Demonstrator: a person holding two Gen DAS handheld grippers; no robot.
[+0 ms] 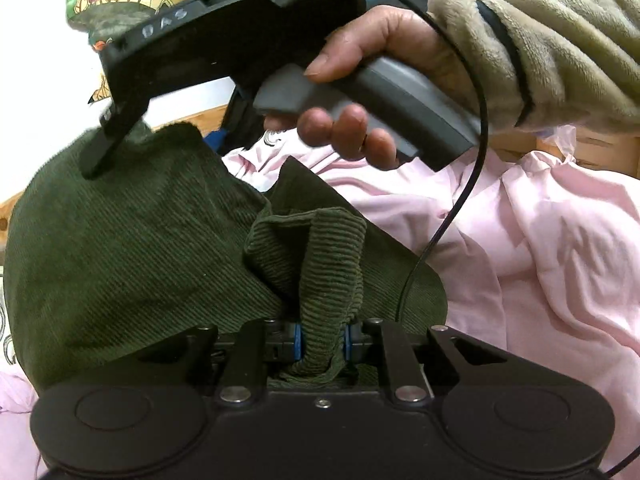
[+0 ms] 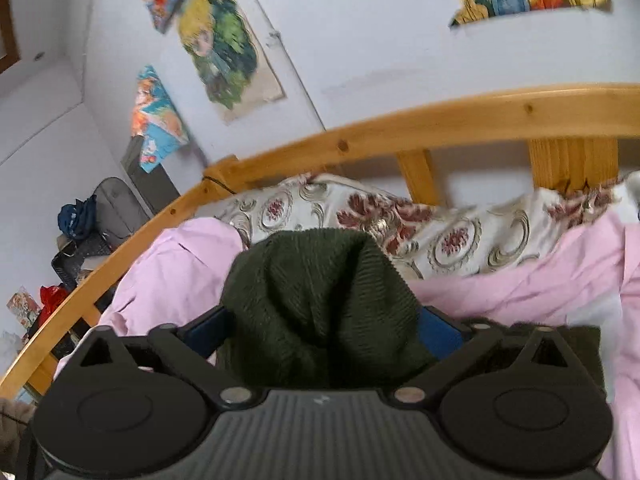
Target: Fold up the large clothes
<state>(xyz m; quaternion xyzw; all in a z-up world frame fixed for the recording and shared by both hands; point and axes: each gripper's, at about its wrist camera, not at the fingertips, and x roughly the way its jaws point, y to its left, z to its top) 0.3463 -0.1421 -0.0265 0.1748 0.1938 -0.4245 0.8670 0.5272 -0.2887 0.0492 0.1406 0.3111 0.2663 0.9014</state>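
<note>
- Both views are lit by soft, even indoor light; no single source shows and there is no hard glare.
- Left wrist view: the green corduroy garment [image 1: 132,248] is sharp enough to show its ribbing, with only shallow shadows in its folds.
- The pink sheet [image 1: 552,248] is bright, close to washed out on its crests.
- The hand [image 1: 360,92] and the black device it holds are slightly smeared.
- Right wrist view: motion blur softens everything; the posters [image 2: 216,40] on the wall smear most.
- Fisheye distortion bows the wooden bed rail [image 2: 400,128] into an arc.
- Dark vignetting clips the corners of both pictures.
</note>
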